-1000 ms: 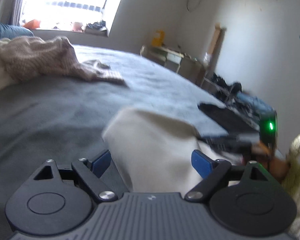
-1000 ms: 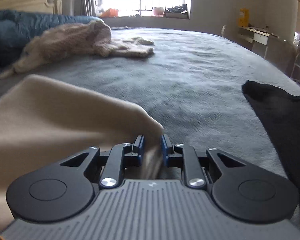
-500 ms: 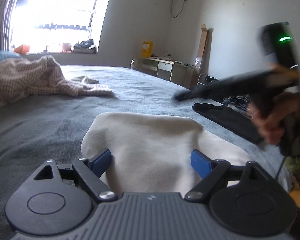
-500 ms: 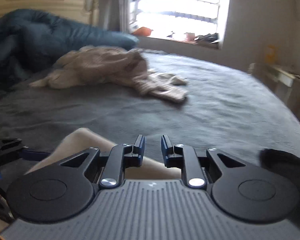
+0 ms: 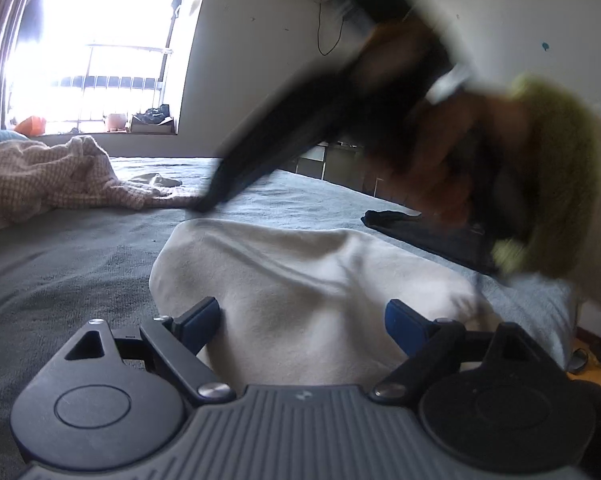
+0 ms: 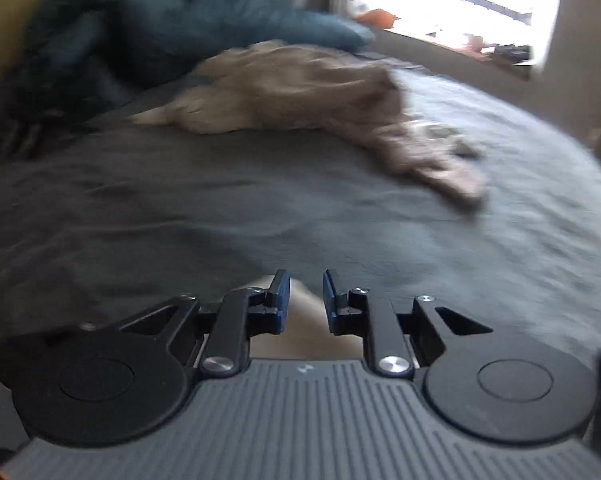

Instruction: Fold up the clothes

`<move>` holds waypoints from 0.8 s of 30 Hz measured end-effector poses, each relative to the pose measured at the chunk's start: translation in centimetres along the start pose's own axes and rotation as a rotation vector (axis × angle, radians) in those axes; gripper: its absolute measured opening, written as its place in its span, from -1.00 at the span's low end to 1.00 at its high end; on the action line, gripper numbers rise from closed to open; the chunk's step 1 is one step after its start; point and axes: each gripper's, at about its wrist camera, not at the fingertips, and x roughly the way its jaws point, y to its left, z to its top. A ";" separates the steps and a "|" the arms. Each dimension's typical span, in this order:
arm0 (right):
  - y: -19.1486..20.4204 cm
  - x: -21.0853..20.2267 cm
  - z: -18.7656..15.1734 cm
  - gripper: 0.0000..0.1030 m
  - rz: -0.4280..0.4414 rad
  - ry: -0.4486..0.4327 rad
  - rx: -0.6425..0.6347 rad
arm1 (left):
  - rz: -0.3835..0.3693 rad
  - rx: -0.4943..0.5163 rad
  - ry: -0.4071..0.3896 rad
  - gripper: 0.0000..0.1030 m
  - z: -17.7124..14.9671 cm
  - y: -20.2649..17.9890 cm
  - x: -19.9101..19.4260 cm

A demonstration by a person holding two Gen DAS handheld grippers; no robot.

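Cream cloth [image 5: 300, 280]: soft, light, limp; would sag and slide, best pinched at a hem or corner, both layers together. Plain, thick, creased. It lay bunched on the grey bed [image 5: 60, 264]. Left gripper [image 5: 300, 316] wide, jaws opening astride it, not pressing. Right gripper [image 6: 305, 296] nearly closed, a narrow gap left, gripping nothing.

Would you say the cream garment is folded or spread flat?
Folded, loosely: the cream garment lies doubled in a rounded mound on the bed.

Grey bed [image 6: 220, 208], bright window [image 5: 92, 52], perhaps a desk [image 5: 332, 164].
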 end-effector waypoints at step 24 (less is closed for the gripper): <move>-8.0 -2.4 -0.7 -0.67 -0.129 -0.033 0.247 | -0.021 -0.013 0.019 0.84 -1.0 -0.6 -0.6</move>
